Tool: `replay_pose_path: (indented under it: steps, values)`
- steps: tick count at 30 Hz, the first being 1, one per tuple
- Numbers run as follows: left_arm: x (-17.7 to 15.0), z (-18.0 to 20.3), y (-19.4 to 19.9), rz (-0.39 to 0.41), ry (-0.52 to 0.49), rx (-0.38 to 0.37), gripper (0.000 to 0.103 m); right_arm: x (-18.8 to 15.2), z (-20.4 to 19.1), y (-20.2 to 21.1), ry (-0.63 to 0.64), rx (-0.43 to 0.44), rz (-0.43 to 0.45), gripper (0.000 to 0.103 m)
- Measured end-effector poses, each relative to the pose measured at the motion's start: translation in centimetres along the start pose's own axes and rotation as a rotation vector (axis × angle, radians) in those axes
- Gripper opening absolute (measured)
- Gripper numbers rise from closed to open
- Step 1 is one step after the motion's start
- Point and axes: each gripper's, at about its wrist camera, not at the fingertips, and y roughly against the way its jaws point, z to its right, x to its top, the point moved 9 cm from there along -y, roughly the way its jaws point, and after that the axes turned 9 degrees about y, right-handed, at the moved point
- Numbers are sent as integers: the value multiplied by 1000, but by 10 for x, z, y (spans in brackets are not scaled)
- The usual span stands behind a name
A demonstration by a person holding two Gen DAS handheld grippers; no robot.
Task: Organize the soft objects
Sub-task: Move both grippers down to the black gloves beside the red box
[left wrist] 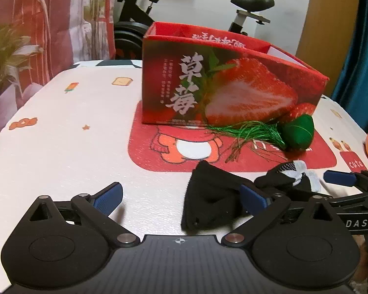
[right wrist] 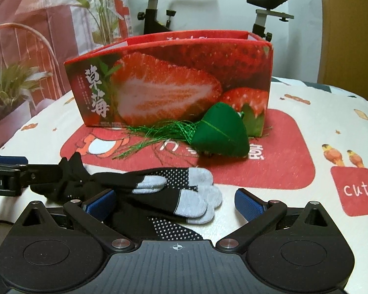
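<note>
On our left, our left gripper (left wrist: 181, 197) hangs low over the white cartoon-printed tablecloth (left wrist: 61, 127), its blue-padded fingers (left wrist: 108, 197) spread wide. The black fabric sock (left wrist: 211, 201) lies crumpled between them, its far end beside the right pad. Next we see the black-and-grey dotted toe socks (right wrist: 184, 196) lying flat on the cloth, with our right gripper (right wrist: 175, 203) set wide apart around them, clamping nothing. Behind, the open red cardboard strawberry box (right wrist: 174, 80) stands upright on the red mat print. The green stuffed pouch with a thread tassel (right wrist: 220, 132) rests just before the box's right end.
</note>
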Motion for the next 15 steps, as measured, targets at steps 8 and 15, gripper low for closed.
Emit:
replay_pose_path:
  steps: [8, 15]
  values:
    - [-5, 5, -7, -14, -4, -39, 90, -6, -7, -6, 40, 28, 23, 95]
    - [-6, 7, -12, -16, 4, -58, 88, -8, -7, -7, 51, 38, 58, 96]
